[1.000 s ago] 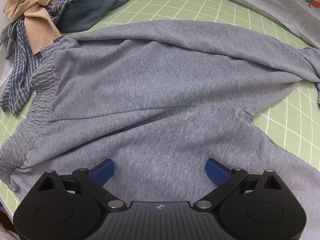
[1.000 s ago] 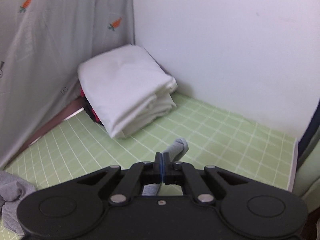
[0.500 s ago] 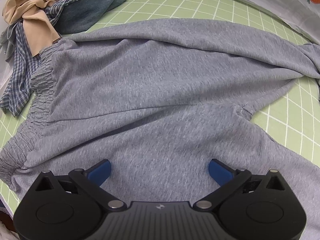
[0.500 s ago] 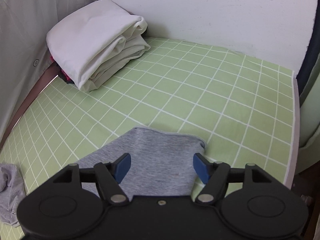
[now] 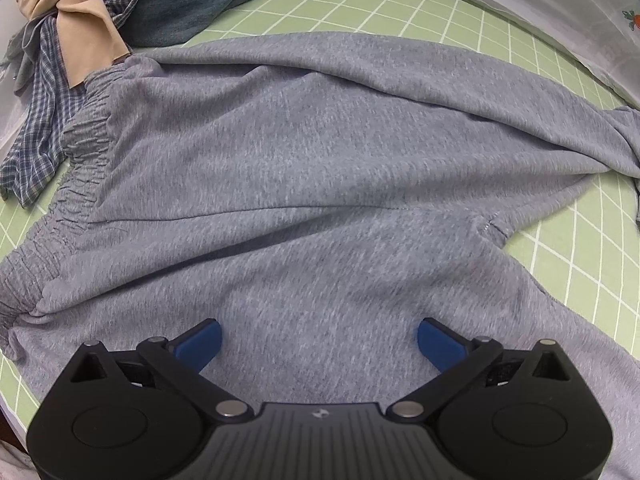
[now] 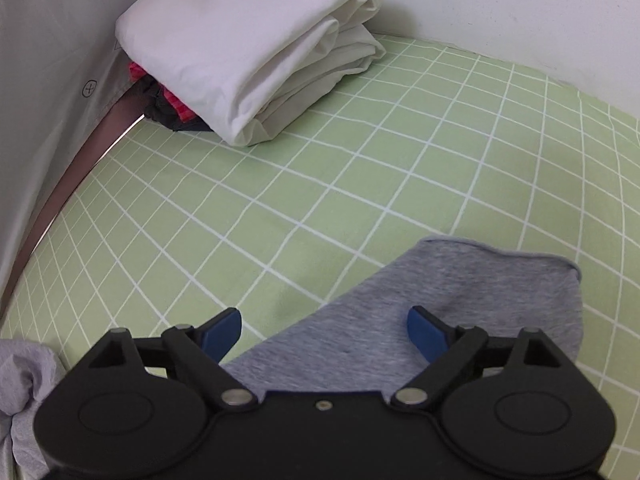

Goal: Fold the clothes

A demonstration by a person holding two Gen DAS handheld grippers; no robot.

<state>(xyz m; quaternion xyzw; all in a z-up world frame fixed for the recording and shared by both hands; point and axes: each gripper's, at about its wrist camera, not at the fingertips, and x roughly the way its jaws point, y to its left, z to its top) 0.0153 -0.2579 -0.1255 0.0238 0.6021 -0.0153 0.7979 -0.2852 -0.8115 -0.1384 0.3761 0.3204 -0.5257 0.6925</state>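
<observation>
Grey sweatpants (image 5: 320, 152) lie spread across a green gridded mat (image 6: 360, 184), waistband (image 5: 80, 148) toward the left of the left wrist view, the two legs running off to the right. The left gripper (image 5: 319, 338) hangs over the near leg with its jaws wide apart and nothing between them. The right gripper (image 6: 324, 330) sits above a leg end (image 6: 480, 292) that rests flat on the mat, its jaws likewise apart and empty.

The work appears to be at the laying-out stage: the pants are roughly flat, but no fold looks made, and creases run across the seat and the far leg. The next move likely calls for each gripper to close on an edge of the cloth, probably the near leg and its hem, and carry it over onto the other leg so the two lie stacked. A shallow pinch on thin jersey could slip, or pick up only the top layer.

Much is cut off. The near leg runs under the left gripper's body, and the far leg's end bunches at the right edge of that view. A grey lump (image 6: 24, 376) at the lower left of the right wrist view may be that bunched end; it cannot be told. A heap of unfolded clothes (image 5: 80, 20) lies beyond the waistband. A folded white stack (image 6: 248, 52) sits in the far corner, with something red and dark under it, too hidden to name.
</observation>
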